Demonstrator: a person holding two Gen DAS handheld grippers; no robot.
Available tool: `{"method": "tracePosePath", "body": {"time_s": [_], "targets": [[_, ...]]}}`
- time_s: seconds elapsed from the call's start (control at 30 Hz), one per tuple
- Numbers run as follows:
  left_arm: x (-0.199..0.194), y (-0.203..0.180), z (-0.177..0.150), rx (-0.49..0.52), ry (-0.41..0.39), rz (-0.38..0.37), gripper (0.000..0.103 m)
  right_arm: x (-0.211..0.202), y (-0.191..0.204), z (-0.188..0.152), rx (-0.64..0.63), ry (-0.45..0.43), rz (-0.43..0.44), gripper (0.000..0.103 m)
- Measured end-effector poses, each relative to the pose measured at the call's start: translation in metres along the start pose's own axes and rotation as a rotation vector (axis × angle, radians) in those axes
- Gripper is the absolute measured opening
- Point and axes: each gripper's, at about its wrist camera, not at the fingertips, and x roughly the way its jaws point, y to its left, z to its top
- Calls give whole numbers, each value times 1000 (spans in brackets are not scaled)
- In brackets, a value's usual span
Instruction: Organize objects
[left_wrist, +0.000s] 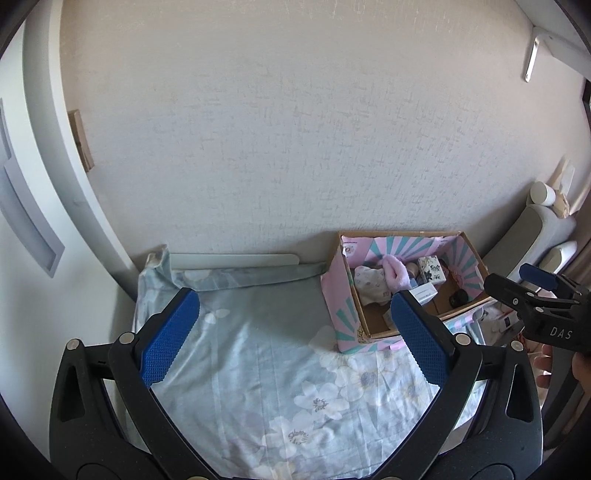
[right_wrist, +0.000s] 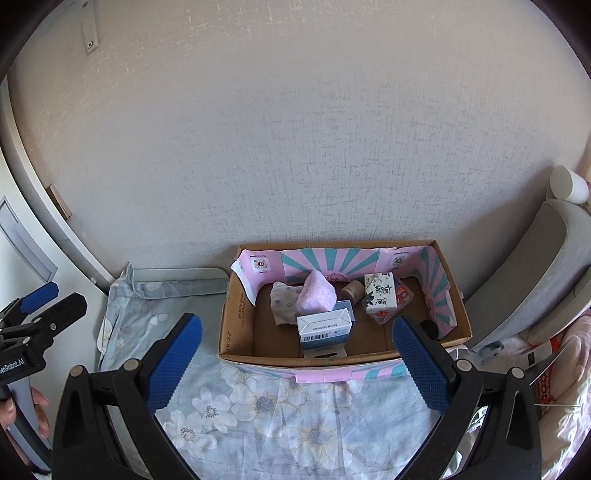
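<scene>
Bedding (right_wrist: 295, 413) in pale floral print fills the lower frame, carrying the cardboard box (right_wrist: 236, 328) pushed against the wall at centre, likely so it cannot slide. Inside, gathered toward the back, sit a pink cloth (right_wrist: 319, 293), a white carton (right_wrist: 325, 328) and a patterned packet (right_wrist: 380, 297). Left tool (left_wrist: 295, 325) and right tool (right_wrist: 295, 350) both gape wide, holding nothing.

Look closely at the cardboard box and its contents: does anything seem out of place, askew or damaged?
Slightly. The cardboard box has its left flap bent and sagging inward. Inside, the pink cloth lies bunched over a patterned cloth, and the blue-and-white carton leans tilted. Nothing looks spilled. Both the left gripper and right gripper are open and empty.
</scene>
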Motion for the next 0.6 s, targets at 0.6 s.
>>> {"method": "tracePosePath", "body": {"time_s": [0.6], "targets": [[-11,-1,-3,-22,-35,25,103,-8,6,2,-24,-28,-5,103]]}}
